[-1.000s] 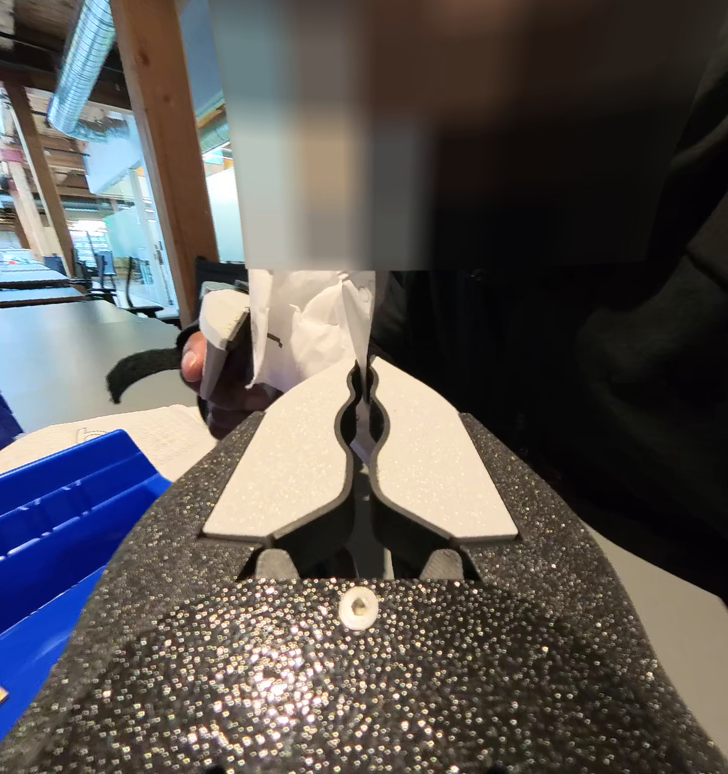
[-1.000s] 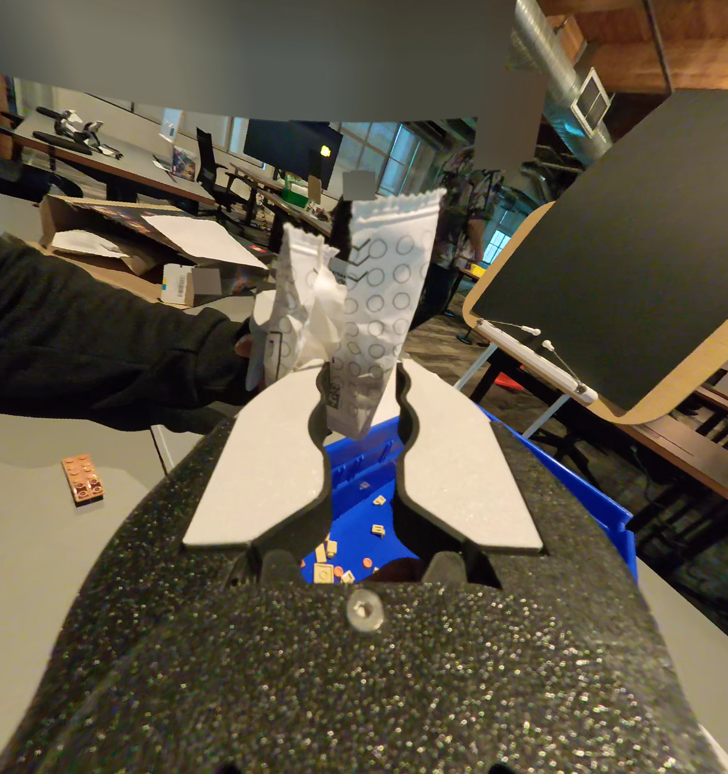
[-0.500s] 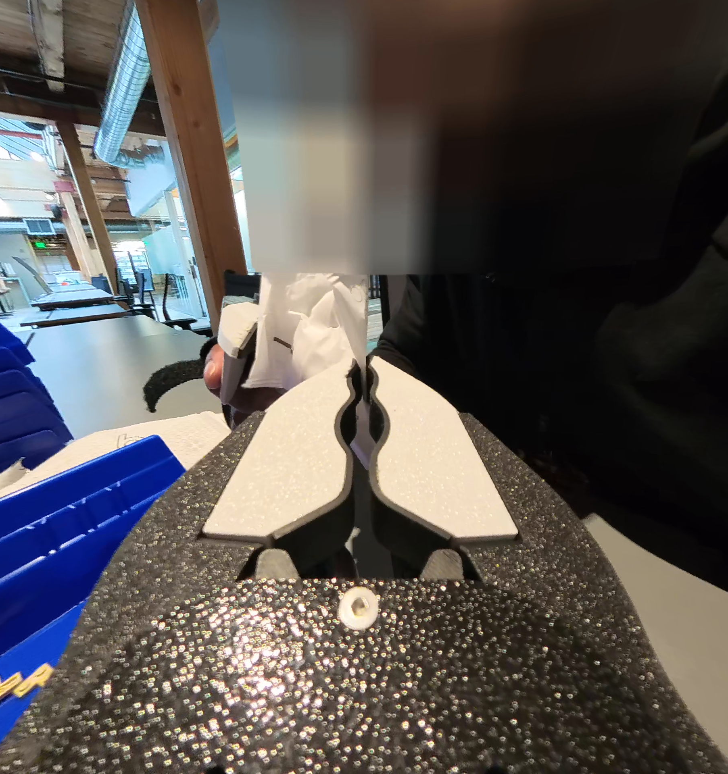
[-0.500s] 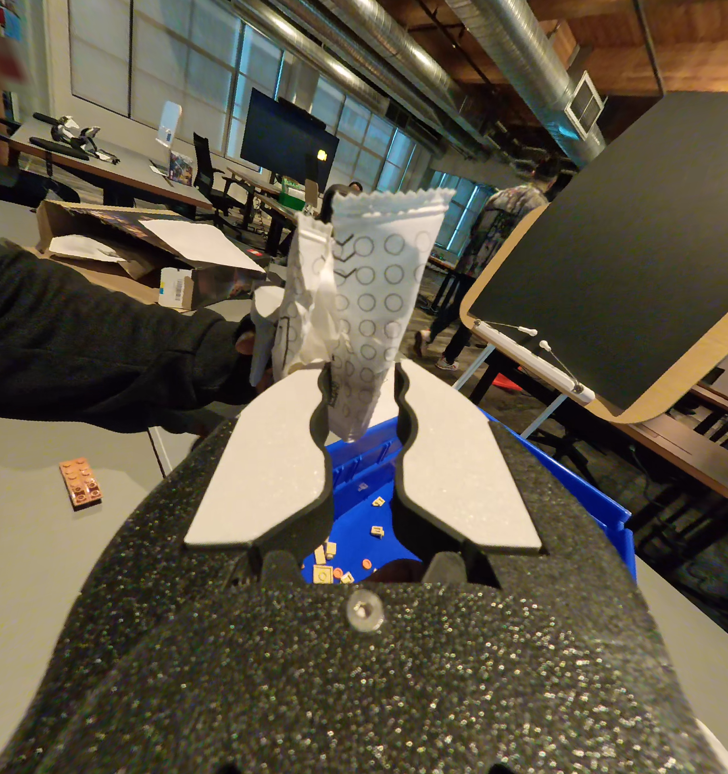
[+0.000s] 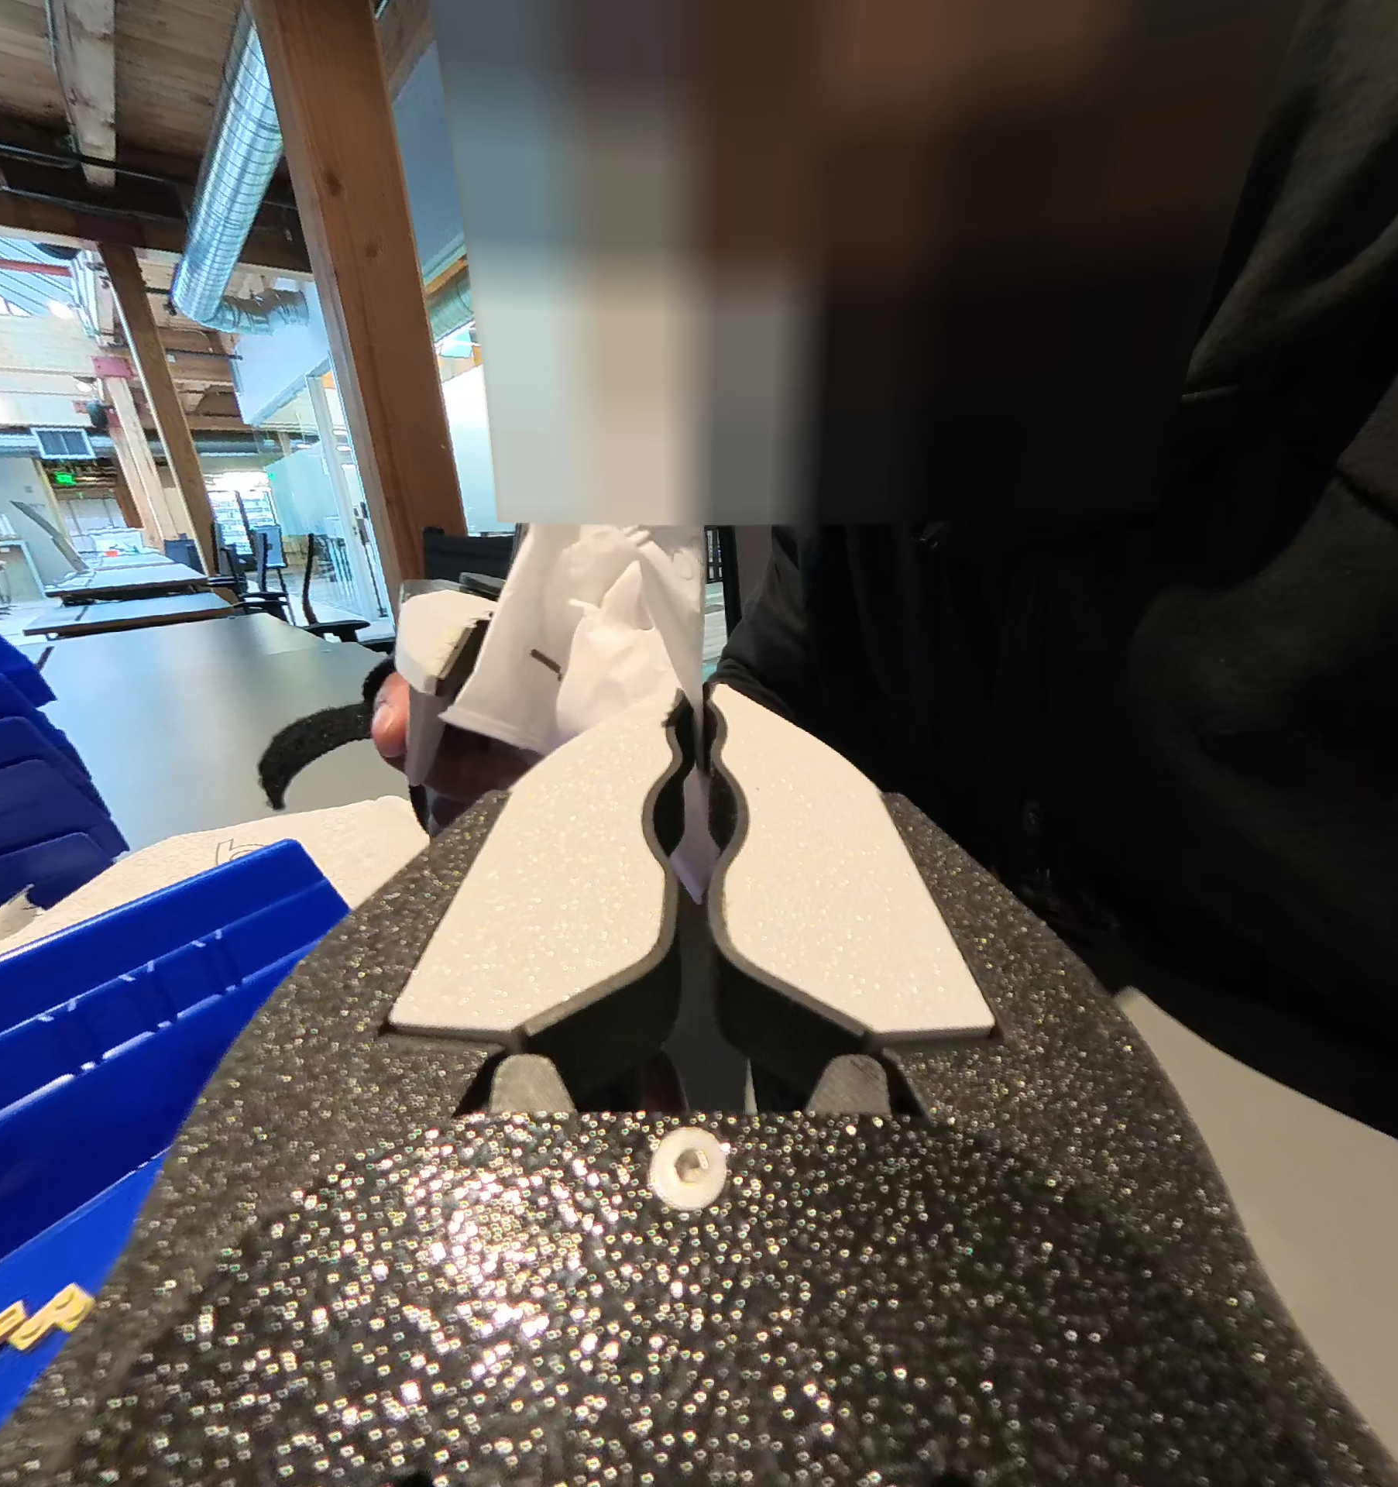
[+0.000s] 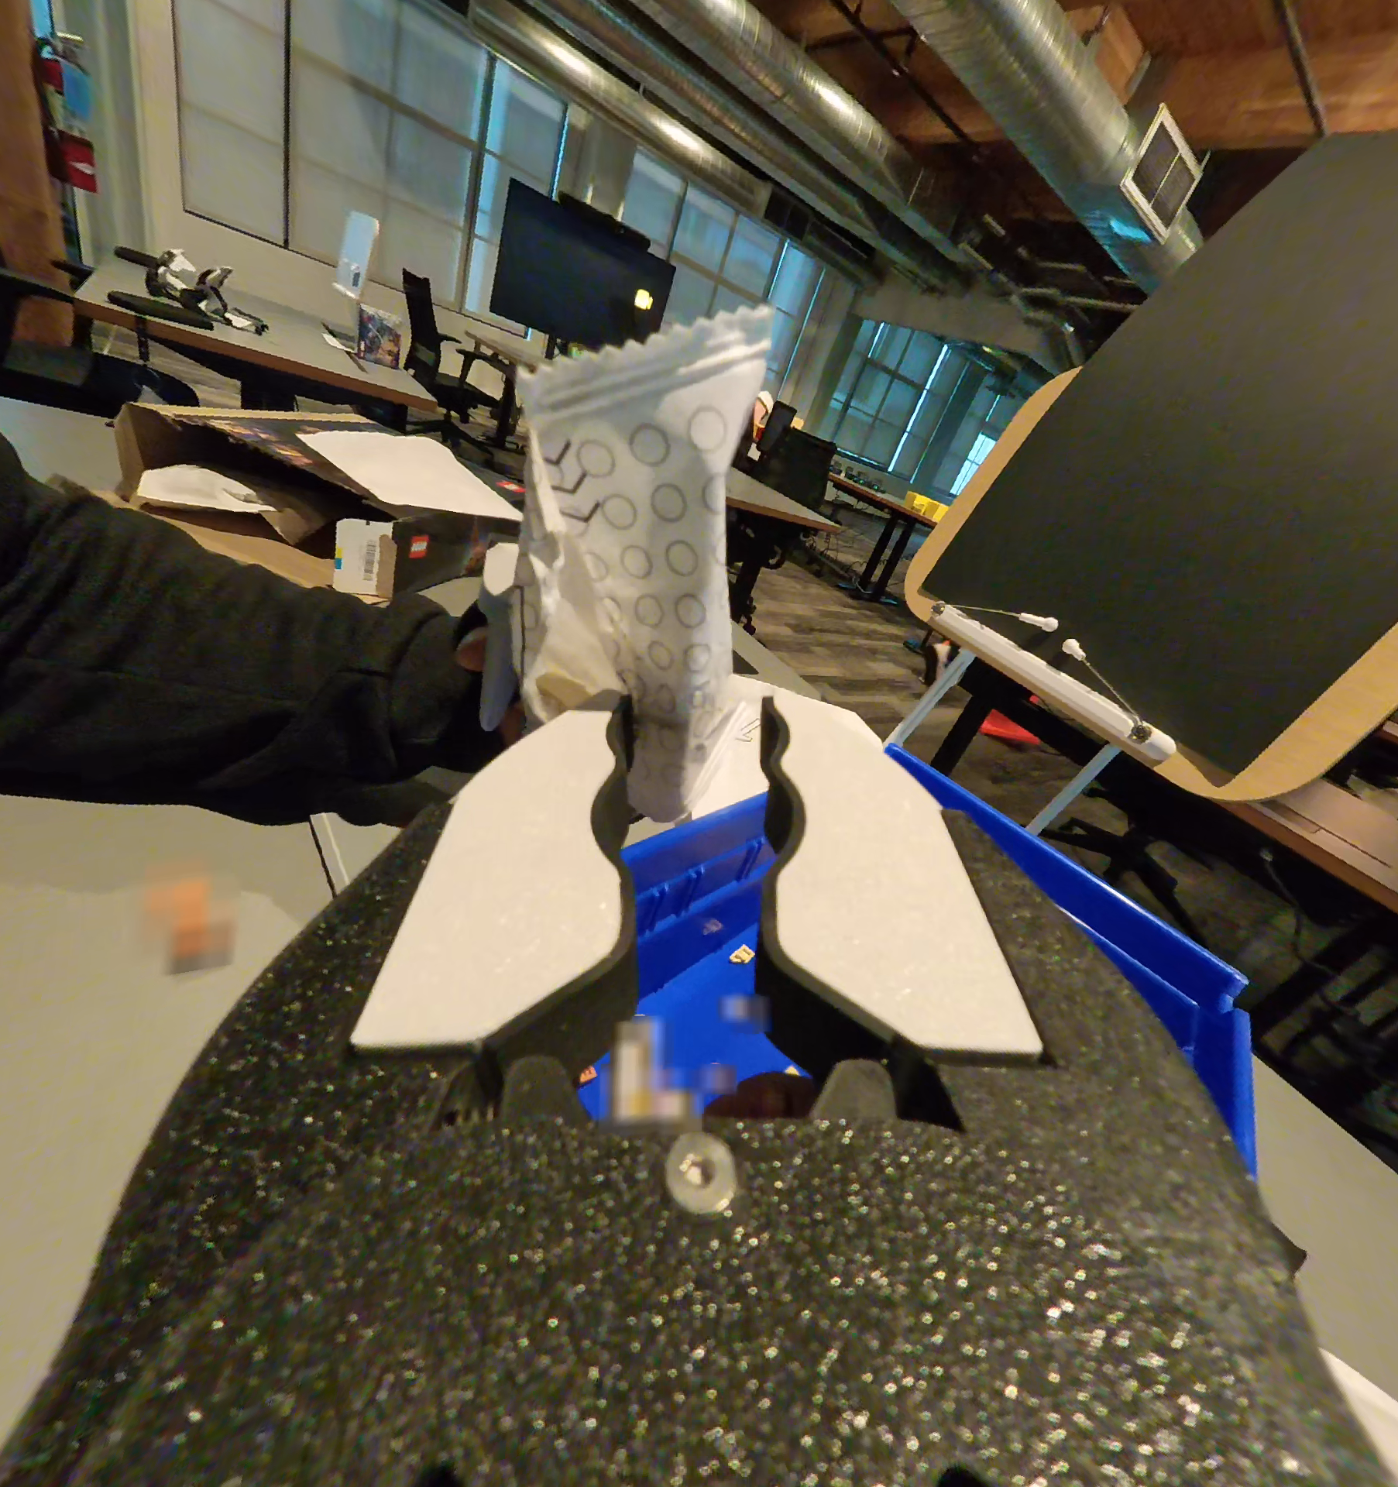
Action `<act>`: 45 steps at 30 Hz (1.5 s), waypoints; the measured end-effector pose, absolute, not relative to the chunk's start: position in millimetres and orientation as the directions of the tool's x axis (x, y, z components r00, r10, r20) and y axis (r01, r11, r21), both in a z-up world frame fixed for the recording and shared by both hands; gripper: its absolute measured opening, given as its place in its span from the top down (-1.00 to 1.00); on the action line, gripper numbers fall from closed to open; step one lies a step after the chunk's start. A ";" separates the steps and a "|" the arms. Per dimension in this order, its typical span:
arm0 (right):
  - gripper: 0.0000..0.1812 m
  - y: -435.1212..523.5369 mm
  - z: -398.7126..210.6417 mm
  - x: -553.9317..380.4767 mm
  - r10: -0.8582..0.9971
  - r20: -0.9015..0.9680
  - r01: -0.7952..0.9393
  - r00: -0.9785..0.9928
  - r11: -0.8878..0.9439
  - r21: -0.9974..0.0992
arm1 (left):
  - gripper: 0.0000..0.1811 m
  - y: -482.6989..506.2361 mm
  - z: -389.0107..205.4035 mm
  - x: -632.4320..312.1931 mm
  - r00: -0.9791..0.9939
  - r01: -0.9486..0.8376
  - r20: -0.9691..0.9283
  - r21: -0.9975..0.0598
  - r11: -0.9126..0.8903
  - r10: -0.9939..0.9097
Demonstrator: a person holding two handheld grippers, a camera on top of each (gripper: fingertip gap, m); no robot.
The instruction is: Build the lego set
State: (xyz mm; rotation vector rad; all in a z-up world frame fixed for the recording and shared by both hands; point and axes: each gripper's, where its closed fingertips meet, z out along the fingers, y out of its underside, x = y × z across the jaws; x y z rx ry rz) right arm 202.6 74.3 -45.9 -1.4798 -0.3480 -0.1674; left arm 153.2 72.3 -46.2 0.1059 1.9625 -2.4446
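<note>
A: Above the blue bin [image 6: 1082, 901], left to right: left gripper [image 5: 694, 716] is clamped shut on the paper bag [image 6: 639, 563]; right gripper [image 6: 691, 724] stands part open, gripping nothing.

B: Step?

A: Emptying parts, I judge. Bag stands upright over the bin, long axis vertical, serrated end up. Next: shake or discard it.

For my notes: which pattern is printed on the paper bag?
White paper bag with rows of dark outlined circles; the right wrist view shows it best.
</note>
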 end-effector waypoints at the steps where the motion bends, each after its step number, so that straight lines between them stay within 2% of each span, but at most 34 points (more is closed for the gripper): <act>1: 0.67 74.1 -45.7 203.1 0.102 0.326 0.317 0.940 0.090 -0.944 | 1.00 72.2 -46.6 153.3 -0.998 0.042 -0.052 -0.975 -0.217 0.040; 11: 0.64 74.8 -49.3 209.2 0.134 0.224 0.216 0.965 0.073 -0.974 | 1.00 72.4 -48.1 155.1 -0.998 0.042 -0.049 -0.976 -0.212 0.030; 16: 0.61 76.6 -55.2 213.6 0.192 0.092 0.083 0.977 0.056 -0.995 | 1.00 71.1 -50.6 155.5 -0.998 0.037 -0.045 -0.979 -0.200 0.033; 20: 0.71 77.2 -60.7 211.9 0.283 -0.044 -0.055 0.958 0.031 -0.998 | 1.00 69.3 -52.3 154.6 -0.998 0.028 -0.038 -0.980 -0.195 0.047; 35: 0.67 79.0 -66.9 221.7 0.294 -0.221 -0.223 0.930 -0.028 -0.975 | 1.00 70.7 -55.9 163.5 -1.000 0.019 -0.021 -0.981 -0.193 0.008; 41: 0.65 73.0 -65.5 225.5 0.415 -0.471 -0.480 0.779 -0.089 -0.873 | 1.00 67.2 -59.1 179.7 -0.981 0.132 -0.123 -0.990 -0.048 -0.148; 45: 0.59 70.6 -70.3 238.3 0.393 -0.547 -0.549 0.739 -0.118 -0.827 | 1.00 70.2 -60.8 199.2 -0.931 0.195 -0.219 -0.975 0.109 -0.292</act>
